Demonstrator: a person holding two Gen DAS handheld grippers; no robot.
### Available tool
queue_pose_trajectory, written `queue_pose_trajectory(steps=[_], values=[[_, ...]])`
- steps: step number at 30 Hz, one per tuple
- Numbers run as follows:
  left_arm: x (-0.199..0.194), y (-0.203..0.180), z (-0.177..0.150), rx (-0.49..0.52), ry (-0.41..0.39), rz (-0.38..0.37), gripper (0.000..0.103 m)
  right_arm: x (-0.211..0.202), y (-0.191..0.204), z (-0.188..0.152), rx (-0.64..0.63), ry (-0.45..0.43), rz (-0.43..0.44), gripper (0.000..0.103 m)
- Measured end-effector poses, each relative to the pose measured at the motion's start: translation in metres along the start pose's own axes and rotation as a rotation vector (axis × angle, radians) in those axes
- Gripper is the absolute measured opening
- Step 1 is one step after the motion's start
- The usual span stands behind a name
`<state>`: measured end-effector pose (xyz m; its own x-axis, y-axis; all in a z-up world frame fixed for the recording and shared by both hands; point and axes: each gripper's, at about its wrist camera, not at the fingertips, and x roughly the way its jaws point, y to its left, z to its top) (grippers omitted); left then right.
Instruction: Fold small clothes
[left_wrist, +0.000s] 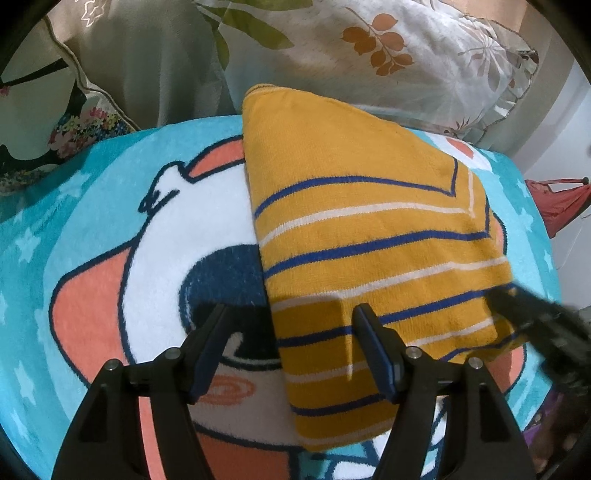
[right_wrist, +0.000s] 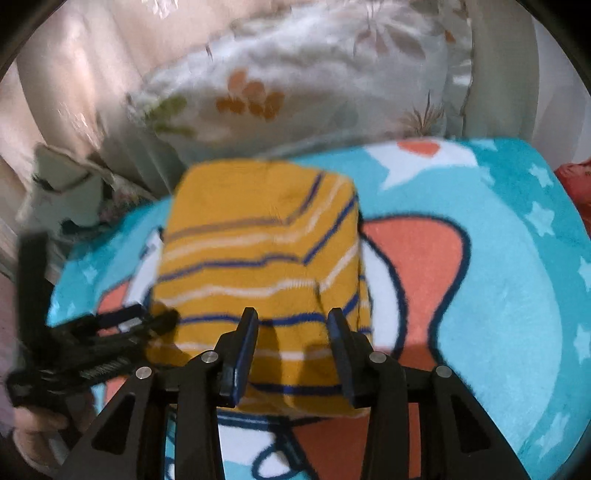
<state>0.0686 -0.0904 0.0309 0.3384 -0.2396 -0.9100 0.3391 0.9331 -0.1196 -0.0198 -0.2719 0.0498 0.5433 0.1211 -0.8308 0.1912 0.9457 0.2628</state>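
Observation:
A small mustard-yellow garment (left_wrist: 369, 266) with blue and white stripes lies folded on a turquoise cartoon blanket (left_wrist: 74, 221). My left gripper (left_wrist: 291, 314) is open just above the garment's near left edge, holding nothing. My right gripper (right_wrist: 291, 317) is open over the garment's near end (right_wrist: 258, 258), empty. The right gripper shows blurred at the garment's right edge in the left wrist view (left_wrist: 535, 317). The left gripper shows at the garment's left side in the right wrist view (right_wrist: 110, 332).
A floral white pillow (left_wrist: 388, 55) lies behind the garment. A dark flowered cushion (left_wrist: 55, 122) sits at the far left. A red object (left_wrist: 557, 199) stands beyond the blanket's right edge. The blanket (right_wrist: 498, 277) spreads wide to the right.

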Motion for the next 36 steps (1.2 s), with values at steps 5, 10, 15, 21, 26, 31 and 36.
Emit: queue_pose_trajectory(steps=[5,10,15,21,26,31,36], values=[[-0.006,0.003,-0.008,-0.006,0.013,-0.012,0.068,0.008,-0.006,-0.013,0.026,0.035,-0.015,0.043],[-0.011,0.004,-0.017,-0.005,0.033,-0.023,0.068,0.001,-0.010,-0.017,0.040,0.028,-0.027,0.044],[-0.013,0.007,-0.026,0.002,0.050,-0.029,0.068,-0.005,-0.012,-0.021,0.065,0.019,-0.032,0.045],[-0.018,0.008,-0.034,0.014,0.062,-0.034,0.068,-0.013,-0.013,-0.026,0.086,0.009,-0.042,0.045],[-0.023,0.010,-0.039,0.031,0.060,-0.043,0.068,-0.024,-0.013,-0.028,0.114,-0.017,-0.045,0.046],[-0.029,0.012,-0.043,0.027,0.062,-0.066,0.068,-0.035,-0.007,-0.027,0.116,-0.048,-0.059,0.050],[-0.038,0.016,-0.047,0.019,0.046,-0.061,0.068,-0.040,0.001,-0.026,0.117,-0.066,-0.068,0.051]])
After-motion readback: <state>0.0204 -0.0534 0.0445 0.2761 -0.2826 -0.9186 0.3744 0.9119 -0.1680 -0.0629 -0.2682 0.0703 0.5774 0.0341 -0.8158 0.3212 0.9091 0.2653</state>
